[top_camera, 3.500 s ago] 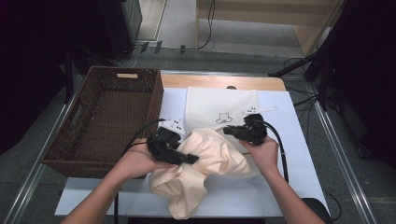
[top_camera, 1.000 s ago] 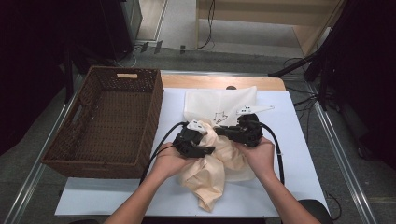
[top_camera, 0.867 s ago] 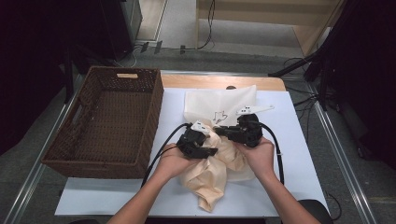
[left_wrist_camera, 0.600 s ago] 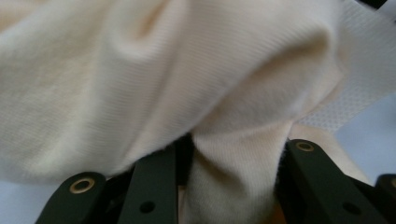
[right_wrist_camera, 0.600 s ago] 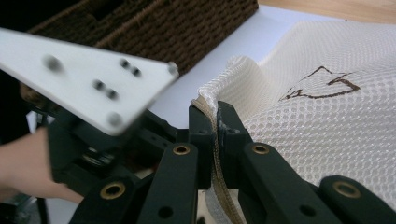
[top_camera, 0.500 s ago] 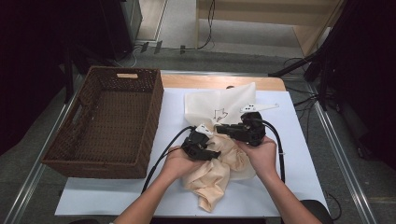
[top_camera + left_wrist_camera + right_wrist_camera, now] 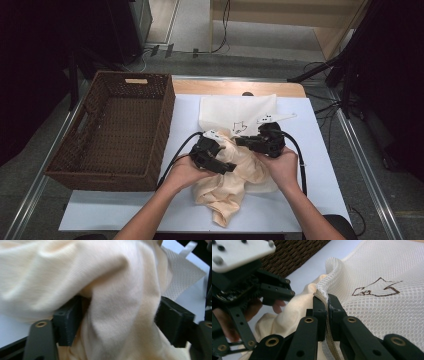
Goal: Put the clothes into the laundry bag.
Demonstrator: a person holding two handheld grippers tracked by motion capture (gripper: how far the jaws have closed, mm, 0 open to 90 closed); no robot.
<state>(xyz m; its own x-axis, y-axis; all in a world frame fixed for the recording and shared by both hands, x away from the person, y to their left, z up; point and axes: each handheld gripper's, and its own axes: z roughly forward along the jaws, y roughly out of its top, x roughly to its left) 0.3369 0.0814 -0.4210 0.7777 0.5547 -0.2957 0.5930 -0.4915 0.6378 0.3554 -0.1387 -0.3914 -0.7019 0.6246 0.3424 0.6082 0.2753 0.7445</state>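
The cream garment [image 7: 235, 180] lies bunched at the near middle of the desk [image 7: 320, 150], its far part at the mouth of the white mesh bag [image 7: 235, 107], which lies flat beyond it; most of it is outside, so the stuffing looks barely begun; the right tool [image 7: 327, 305] is clamped tight on the bag's rim, holding the mouth up; the left tool [image 7: 220, 164] has just been opening, jaws wide, cloth loose between them; the wicker basket [image 7: 120, 130] stands left.
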